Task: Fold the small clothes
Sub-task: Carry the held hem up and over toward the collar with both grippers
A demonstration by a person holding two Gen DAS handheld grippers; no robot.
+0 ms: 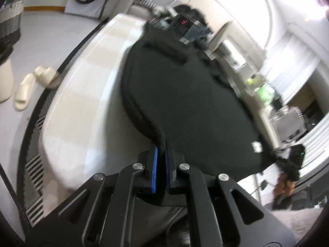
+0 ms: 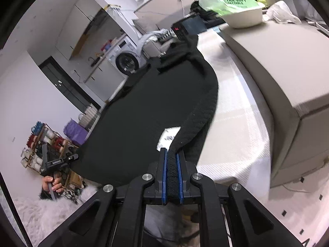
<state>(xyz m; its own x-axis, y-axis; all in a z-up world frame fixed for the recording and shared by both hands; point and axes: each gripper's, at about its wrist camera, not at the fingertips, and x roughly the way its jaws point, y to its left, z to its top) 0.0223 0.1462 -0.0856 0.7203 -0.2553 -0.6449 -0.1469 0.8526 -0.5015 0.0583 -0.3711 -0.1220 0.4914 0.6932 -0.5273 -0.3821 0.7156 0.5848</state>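
A black knit garment is stretched in the air above a white cloth-covered surface. My left gripper is shut on its ribbed band at one corner. My right gripper is shut on the ribbed band at the other corner, next to a white label. The garment spans between the two grippers. The other gripper and the hand holding it show at the far edge in each view: the right one and the left one.
A beige cushion block lies to the right with a white bowl and a green bag on it. A black device with a red display stands at the far end. Slippers lie on the floor, a washing machine behind.
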